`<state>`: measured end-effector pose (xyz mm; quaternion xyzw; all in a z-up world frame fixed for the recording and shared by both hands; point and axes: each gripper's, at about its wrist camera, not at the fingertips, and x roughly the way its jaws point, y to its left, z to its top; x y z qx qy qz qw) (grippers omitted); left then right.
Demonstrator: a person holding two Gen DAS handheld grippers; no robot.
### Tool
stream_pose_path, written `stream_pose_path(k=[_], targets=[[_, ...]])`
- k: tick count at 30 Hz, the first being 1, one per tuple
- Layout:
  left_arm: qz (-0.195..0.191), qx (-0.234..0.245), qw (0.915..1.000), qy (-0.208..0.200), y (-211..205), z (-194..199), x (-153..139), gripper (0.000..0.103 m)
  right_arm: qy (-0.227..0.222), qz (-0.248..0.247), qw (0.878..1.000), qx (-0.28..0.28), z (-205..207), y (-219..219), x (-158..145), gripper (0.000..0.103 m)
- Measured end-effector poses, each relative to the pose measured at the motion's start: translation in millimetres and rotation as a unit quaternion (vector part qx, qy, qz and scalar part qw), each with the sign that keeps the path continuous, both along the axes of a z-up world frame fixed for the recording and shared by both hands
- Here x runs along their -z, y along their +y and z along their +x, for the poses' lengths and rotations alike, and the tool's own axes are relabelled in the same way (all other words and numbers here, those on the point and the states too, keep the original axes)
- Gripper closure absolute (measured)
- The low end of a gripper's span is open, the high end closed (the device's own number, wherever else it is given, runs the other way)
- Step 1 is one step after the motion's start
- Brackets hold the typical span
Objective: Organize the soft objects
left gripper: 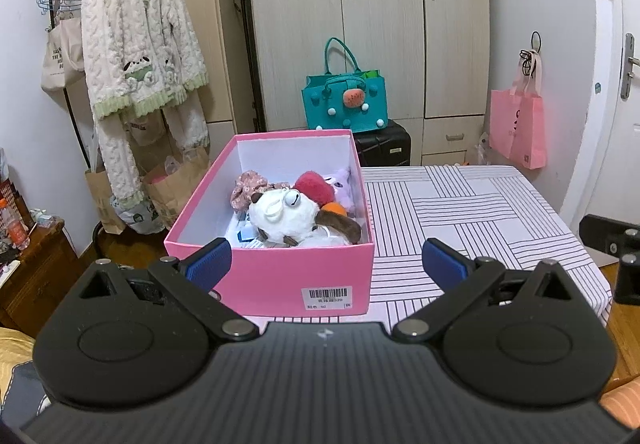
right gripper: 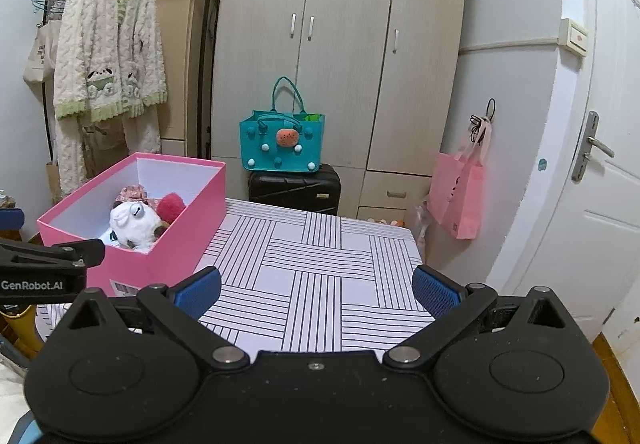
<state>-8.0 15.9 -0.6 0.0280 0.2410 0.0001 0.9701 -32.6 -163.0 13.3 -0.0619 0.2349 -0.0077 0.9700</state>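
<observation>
A pink box point(left gripper: 276, 276) point(right gripper: 176, 244) stands open on the left part of the striped table point(left gripper: 480, 212) point(right gripper: 316, 272). Inside lie several soft toys: a white plush dog point(left gripper: 280, 214) point(right gripper: 134, 222), a red plush point(left gripper: 314, 186) point(right gripper: 171, 205), a purple plush point(left gripper: 342, 184), a floral fabric piece point(left gripper: 248, 186) and a brown and orange one point(left gripper: 340, 222). My left gripper point(left gripper: 326, 264) hangs open just in front of the box, with nothing in it. My right gripper point(right gripper: 316, 294) is open and empty over the table, to the right of the box.
A teal felt bag point(left gripper: 346, 96) point(right gripper: 282, 142) sits on a black suitcase point(left gripper: 384, 144) point(right gripper: 296, 188) behind the table, before a wardrobe point(left gripper: 360, 16). A fluffy robe point(left gripper: 140, 56) hangs on a rack at left. A pink bag point(left gripper: 518, 124) point(right gripper: 460, 196) hangs near the door.
</observation>
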Motion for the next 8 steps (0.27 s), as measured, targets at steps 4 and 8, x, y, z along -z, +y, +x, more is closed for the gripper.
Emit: stream_pose_path(k=[4, 8], targets=[[0.002, -0.001, 1.0000, 0.001, 0.9, -0.6, 0.3, 0.000, 0.001, -0.002, 1.000, 0.007, 1.3, -0.1, 1.0, 0.000], [0.002, 0.000, 1.0000, 0.000, 2.2, -1.1, 0.6, 0.000, 0.000, -0.002, 1.000, 0.006, 1.4, -0.1, 1.3, 0.000]])
